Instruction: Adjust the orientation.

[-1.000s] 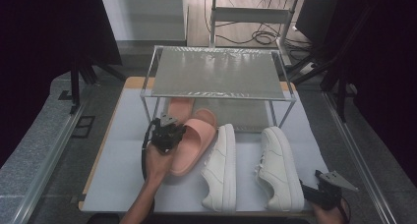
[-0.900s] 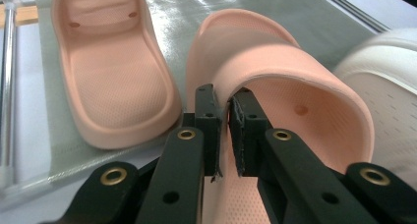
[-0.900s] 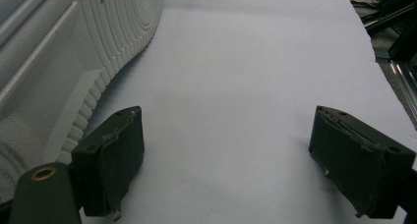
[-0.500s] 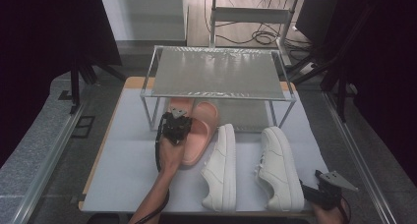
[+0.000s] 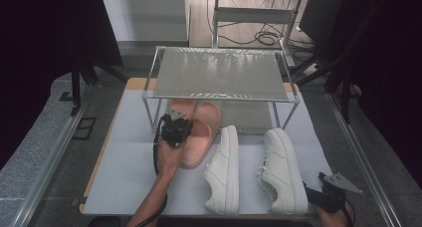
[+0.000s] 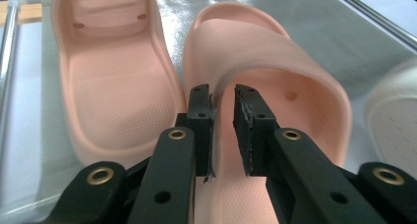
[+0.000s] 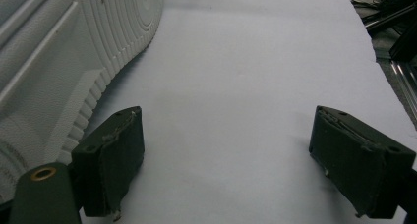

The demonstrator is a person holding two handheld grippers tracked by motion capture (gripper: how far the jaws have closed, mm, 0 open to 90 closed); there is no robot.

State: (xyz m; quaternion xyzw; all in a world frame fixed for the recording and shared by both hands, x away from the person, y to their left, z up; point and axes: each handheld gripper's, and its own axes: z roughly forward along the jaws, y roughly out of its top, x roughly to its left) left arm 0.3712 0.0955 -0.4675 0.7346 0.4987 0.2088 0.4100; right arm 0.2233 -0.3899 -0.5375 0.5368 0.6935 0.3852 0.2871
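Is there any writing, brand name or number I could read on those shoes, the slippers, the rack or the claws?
None can be read.
Pink slippers: plain, with small holes only, no lettering.
White sneakers: no legible logo or word; the sole in the right gripper view shows only tread rings.
Metal rack: bare mesh, no label.
Left claw and right claw: black, unmarked.

Two slippers (image 5: 199, 130) lie side by side under the rack (image 5: 219, 75); two sneakers (image 5: 254, 170) lie to their right on the bench (image 5: 124, 162).
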